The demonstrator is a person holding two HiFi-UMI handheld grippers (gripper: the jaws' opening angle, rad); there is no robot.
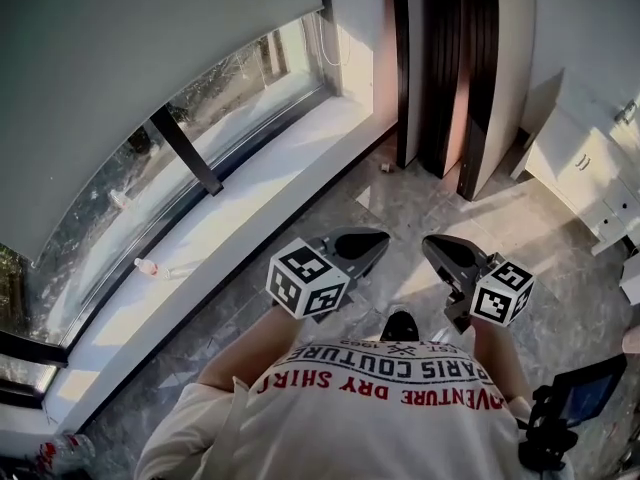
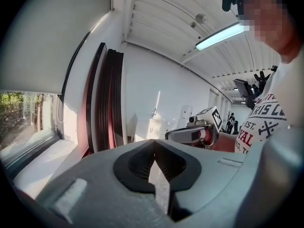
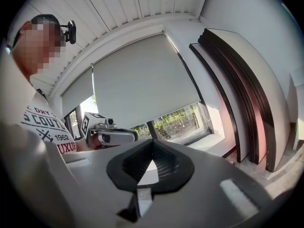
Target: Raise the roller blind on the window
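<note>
The grey roller blind [image 1: 130, 68] hangs over the upper part of the window, with bare glass [image 1: 150, 178] below its bottom edge. Its pull cord [image 1: 325, 38] hangs at the window's right end, next to the wall. My left gripper [image 1: 383, 238] and right gripper [image 1: 428, 243] are held side by side above the marble floor, well short of the window. Both are shut with nothing in them. In the right gripper view the blind [image 3: 142, 80] and cord [image 3: 205, 113] lie ahead beyond the closed right gripper [image 3: 152, 144]. The left gripper [image 2: 153, 144] faces the wall beside the window.
Dark wooden panels [image 1: 440, 68] lean against the wall to the right of the window. A white cabinet [image 1: 590, 168] stands at the far right. A small plastic bottle [image 1: 147, 266] lies on the white sill [image 1: 260, 178], and another bottle [image 1: 60, 453] lies at the bottom left.
</note>
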